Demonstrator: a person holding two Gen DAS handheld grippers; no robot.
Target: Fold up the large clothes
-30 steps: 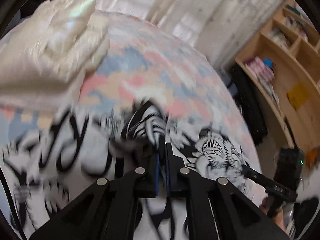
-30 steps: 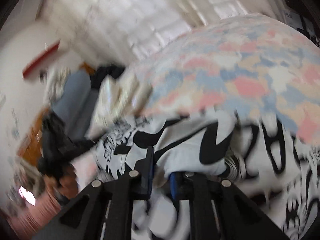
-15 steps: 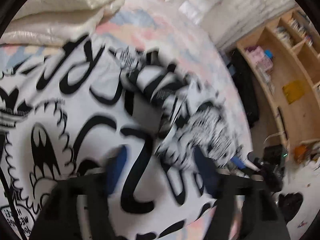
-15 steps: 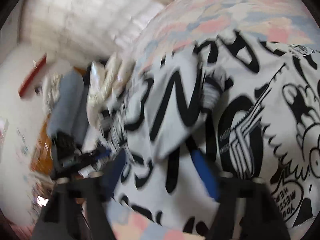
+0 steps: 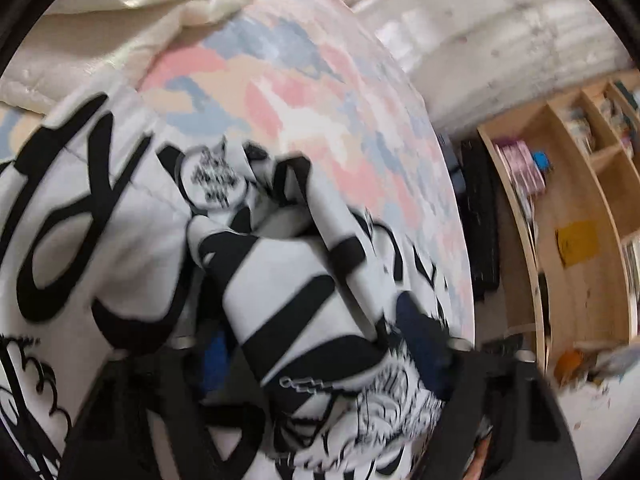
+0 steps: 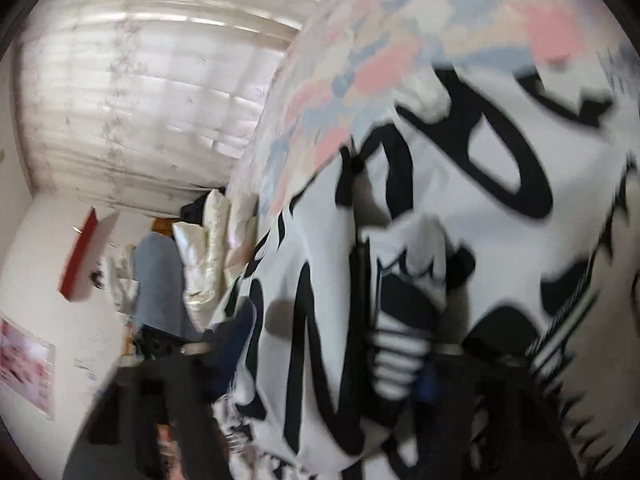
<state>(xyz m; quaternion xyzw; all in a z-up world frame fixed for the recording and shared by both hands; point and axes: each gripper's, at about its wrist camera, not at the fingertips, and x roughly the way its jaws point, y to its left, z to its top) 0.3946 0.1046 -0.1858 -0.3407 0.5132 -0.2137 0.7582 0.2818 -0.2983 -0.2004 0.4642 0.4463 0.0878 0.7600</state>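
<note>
**Grabbing a fresh fold on the big top**

Between the jaws of the left gripper (image 5: 316, 344): a fat roll of the black-and-white top (image 5: 100, 240). Just been closing, now about half wide. Too blurry to tell if the pads (image 5: 216, 356) press the cloth yet.

Same story at the right gripper (image 6: 332, 356): just been closing, jaws narrow, a striped bunch of the top (image 6: 500, 160) in between. Cannot tell if squeezed or only touched.

Looks like the step of taking hold of a bunched part, maybe a sleeve, on each side. Fold not done yet; cloth lumpy in the middle, flat farther out.

Next, probably: pinch tight with both, lift a little, pull the bunches straight and lay them flat across the top. Careful not to drag the whole top along.

Under the top: a bed cover (image 5: 300, 100) with pink, blue and cream patches. At the far left: a cream quilt (image 5: 120, 20). On the right of the bed: a wooden shelf (image 5: 580, 240). In the right wrist view: a pale curtain (image 6: 140, 80) far off, and a leg in jeans (image 6: 156, 280) beside the bed.
</note>
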